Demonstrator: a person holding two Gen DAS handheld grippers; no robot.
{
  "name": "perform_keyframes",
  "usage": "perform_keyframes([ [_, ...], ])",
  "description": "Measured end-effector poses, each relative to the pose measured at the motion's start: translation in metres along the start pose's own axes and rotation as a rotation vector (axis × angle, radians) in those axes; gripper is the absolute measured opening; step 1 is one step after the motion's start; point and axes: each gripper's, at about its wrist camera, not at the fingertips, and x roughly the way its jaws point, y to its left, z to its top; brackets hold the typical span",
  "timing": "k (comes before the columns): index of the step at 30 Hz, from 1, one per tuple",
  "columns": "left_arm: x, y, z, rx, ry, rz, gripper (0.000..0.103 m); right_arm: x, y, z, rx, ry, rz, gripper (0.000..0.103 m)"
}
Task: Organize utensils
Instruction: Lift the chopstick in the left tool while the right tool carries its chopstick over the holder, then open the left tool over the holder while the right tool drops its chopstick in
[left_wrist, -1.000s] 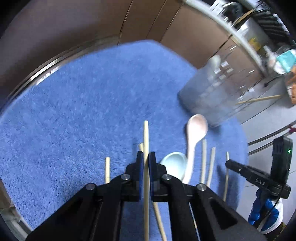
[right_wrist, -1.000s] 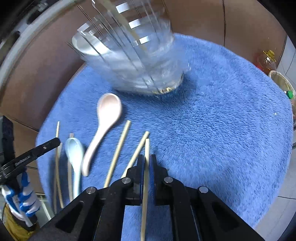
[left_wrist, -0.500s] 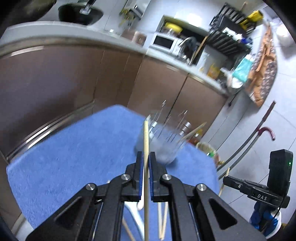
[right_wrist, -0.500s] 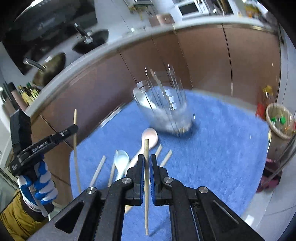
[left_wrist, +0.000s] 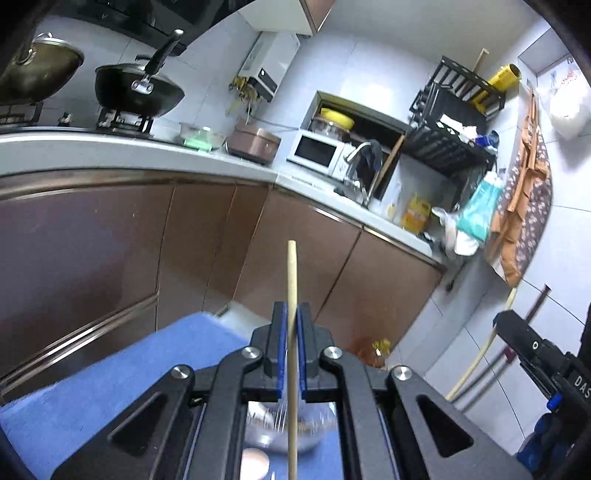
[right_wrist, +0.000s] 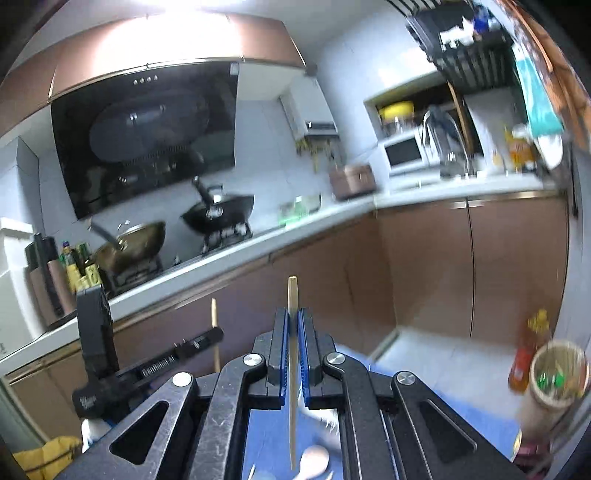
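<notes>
I have one chopstick in each gripper. My left gripper is clamped narrow on the left chopstick, and my right gripper is clamped narrow on the right chopstick. Both sticks are up in the air above the blue surface, well clear of it.

Each stick runs along its gripper's pointing line. Its long axis passes straight between the pads, with one end out ahead toward the cabinets and the other end trailing back under the gripper body. In both views the stick looks close to level, tipped slightly down, though the fisheye makes the exact tilt hard to judge.

The glass holder sits low on the surface, mostly hidden behind my left gripper's body. A pink spoon lies nearer, at the bottom edge of the view.

I judge the step in hand to be carrying the sticks to the holder. To do it well, I should tip each stick steeply so one end leads down, centre it over the holder's mouth, and lower it inside before letting go. Going one gripper at a time would keep the two from crowding the rim.
</notes>
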Motion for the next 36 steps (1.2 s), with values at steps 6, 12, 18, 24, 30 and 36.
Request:
perform_keyframes([
  [6,0.064,-0.003,0.002,-0.016,-0.024,0.023,0.004,0.047,-0.018,0.002,-0.04,-0.05,-0.067,0.006],
  [12,0.114,0.005,-0.021,-0.038,-0.038,0.06,0.004,0.088,-0.042,-0.023,-0.065,-0.038,-0.13,0.006],
  [18,0.137,0.013,-0.056,-0.02,-0.063,0.102,0.005,0.108,-0.054,-0.064,-0.091,0.005,-0.178,0.006],
  [24,0.136,0.014,-0.079,0.01,-0.042,0.07,0.01,0.112,-0.058,-0.096,-0.106,0.069,-0.19,0.008],
  [30,0.102,0.009,-0.077,0.037,-0.021,0.052,0.021,0.089,-0.053,-0.091,-0.095,0.065,-0.189,0.023],
  [36,0.046,0.001,-0.069,0.117,0.028,0.06,0.026,0.041,-0.039,-0.078,-0.069,0.04,-0.171,0.023],
])
